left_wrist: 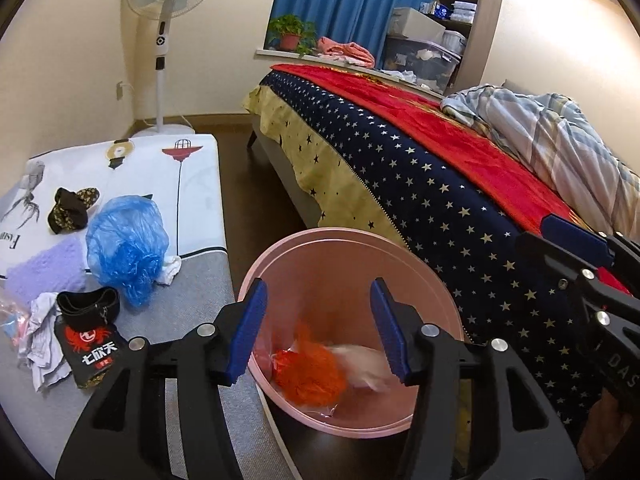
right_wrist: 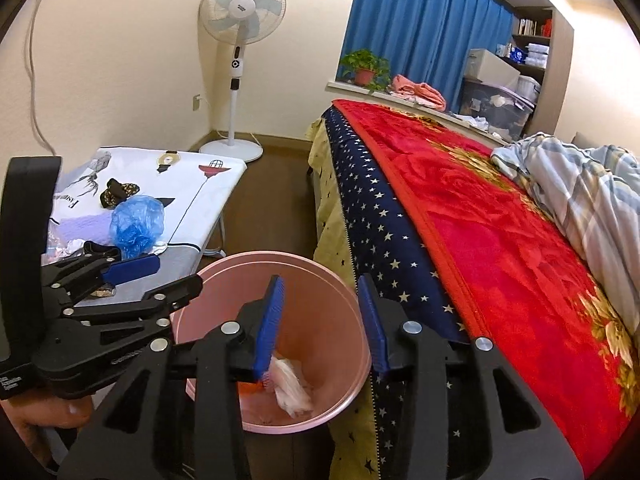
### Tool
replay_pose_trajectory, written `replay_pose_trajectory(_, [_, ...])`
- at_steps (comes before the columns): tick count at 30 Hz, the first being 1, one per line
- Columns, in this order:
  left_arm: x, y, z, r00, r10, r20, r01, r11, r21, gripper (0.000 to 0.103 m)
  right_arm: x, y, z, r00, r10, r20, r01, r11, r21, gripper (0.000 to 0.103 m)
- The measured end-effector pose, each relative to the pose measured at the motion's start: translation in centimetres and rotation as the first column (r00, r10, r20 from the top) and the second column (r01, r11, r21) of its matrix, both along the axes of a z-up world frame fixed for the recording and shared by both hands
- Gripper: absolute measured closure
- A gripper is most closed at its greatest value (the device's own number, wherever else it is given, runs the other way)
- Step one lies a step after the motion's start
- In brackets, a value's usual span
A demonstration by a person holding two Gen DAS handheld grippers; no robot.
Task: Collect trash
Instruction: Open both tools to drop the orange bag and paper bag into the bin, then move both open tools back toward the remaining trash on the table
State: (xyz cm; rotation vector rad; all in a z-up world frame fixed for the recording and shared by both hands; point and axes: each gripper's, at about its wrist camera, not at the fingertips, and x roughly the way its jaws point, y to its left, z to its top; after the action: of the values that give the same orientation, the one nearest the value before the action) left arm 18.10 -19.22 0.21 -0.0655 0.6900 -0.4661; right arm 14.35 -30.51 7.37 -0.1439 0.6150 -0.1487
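A pink bin (left_wrist: 288, 245) stands on the floor between the low table and the bed. My left gripper (left_wrist: 319, 330) hangs open over its mouth with nothing between the blue pads. Down inside lie a crumpled orange wrapper (left_wrist: 310, 372) and a white tissue (left_wrist: 366, 364), both blurred. In the right wrist view my right gripper (right_wrist: 322, 326) is also open and empty above the bin (right_wrist: 240, 258), with the white tissue (right_wrist: 292, 390) below it. On the table lie a blue plastic bag (left_wrist: 126, 248), a black packet with a red logo (left_wrist: 94, 354) and crumpled white paper (left_wrist: 42, 334).
The low table (left_wrist: 192, 184) with a printed cover is at the left, with a black-and-gold wrapper (left_wrist: 72, 210) and a purple cloth (left_wrist: 44, 268) on it. A bed (left_wrist: 440, 184) with a red and starred blanket runs along the right. A standing fan (left_wrist: 164, 52) is by the far wall.
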Motion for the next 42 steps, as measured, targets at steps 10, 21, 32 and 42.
replay_pose_trajectory(10, [-1.1, 2.1, 1.4, 0.999, 0.015, 0.040, -0.015, 1.000, -0.001, 0.051, -0.3, 0.1, 0.3, 1.000, 0.011, 0.020, -0.011, 1.000, 0.026, 0.063])
replay_pose_trajectory(21, [-2.3, 6.3, 2.7, 0.995, 0.072, 0.074, -0.071, 0.997, -0.009, 0.060, -0.4, 2.3, 0.8, 0.997, 0.064, 0.048, -0.066, 0.997, 0.049, 0.063])
replay_pose_trajectory(32, [-2.9, 12.7, 3.1, 0.977, 0.188, 0.097, -0.187, 0.982, -0.015, 0.063, 1.5, 5.7, 1.0, 0.985, 0.155, 0.078, -0.163, 0.980, 0.118, 0.063])
replay_pose_trajectory(42, [-2.7, 17.7, 2.7, 0.944, 0.313, 0.104, -0.312, 0.950, -0.029, 0.063, 4.7, 9.1, 0.4, 0.973, 0.211, 0.095, -0.227, 0.949, 0.217, 0.063])
